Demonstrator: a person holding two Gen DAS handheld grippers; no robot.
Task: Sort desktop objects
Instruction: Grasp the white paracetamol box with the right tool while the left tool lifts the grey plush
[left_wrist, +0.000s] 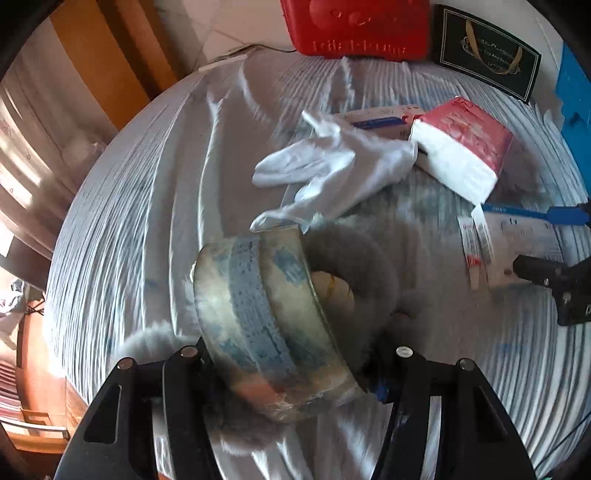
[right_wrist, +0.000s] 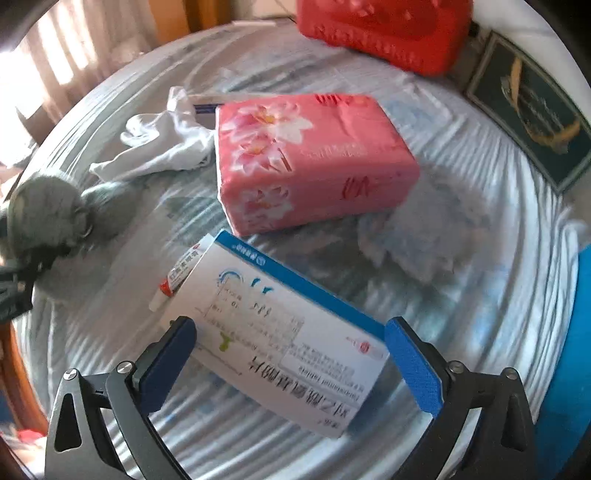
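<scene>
My left gripper (left_wrist: 284, 362) is shut on a roll of clear tape (left_wrist: 266, 317) with blue marks, held above a grey fluffy pompom (left_wrist: 354, 254). My right gripper (right_wrist: 291, 343) is shut on a white and blue medicine box (right_wrist: 280, 332), its blue pads against both sides. The box also shows in the left wrist view (left_wrist: 517, 251). A small ointment tube (right_wrist: 177, 277) lies by the box. A pink tissue pack (right_wrist: 310, 158) and a white glove (right_wrist: 162, 144) lie further back; the glove (left_wrist: 332, 166) and tissue pack (left_wrist: 465, 147) show in the left wrist view too.
The table carries a striped blue-white cloth (left_wrist: 147, 206). A red case (right_wrist: 384, 26) and a dark framed card (right_wrist: 535, 110) stand at the back. A blue bin (right_wrist: 576, 350) is at the right edge. A crumpled tissue (right_wrist: 417, 229) lies behind the box.
</scene>
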